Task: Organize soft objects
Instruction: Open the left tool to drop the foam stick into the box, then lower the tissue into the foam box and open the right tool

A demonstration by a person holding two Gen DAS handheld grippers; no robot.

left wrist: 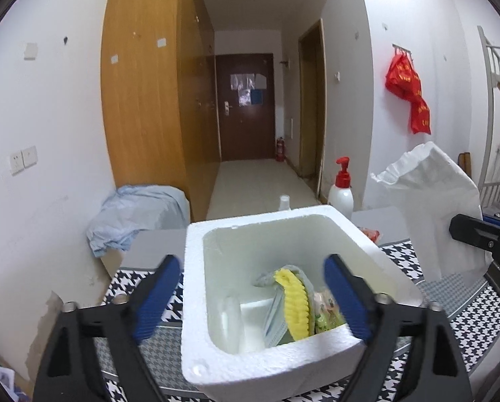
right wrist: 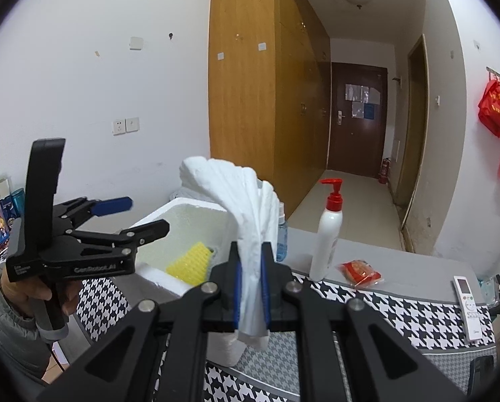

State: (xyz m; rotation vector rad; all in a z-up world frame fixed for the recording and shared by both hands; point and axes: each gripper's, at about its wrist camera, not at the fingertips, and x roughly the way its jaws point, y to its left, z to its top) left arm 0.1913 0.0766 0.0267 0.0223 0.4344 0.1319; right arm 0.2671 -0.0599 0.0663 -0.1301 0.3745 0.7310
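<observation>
the foam box is white polystyrene with a grainy, matt surface. inside the box, the yellow sponge looks ribbed and porous. the white towel is soft, fuzzy cloth. beside the box, the table cloth is a woven houndstooth fabric, and the lotion bottle is smooth glossy plastic. the right gripper is matt black plastic with blue rubbery fingers and shiny metal bolts.
</observation>
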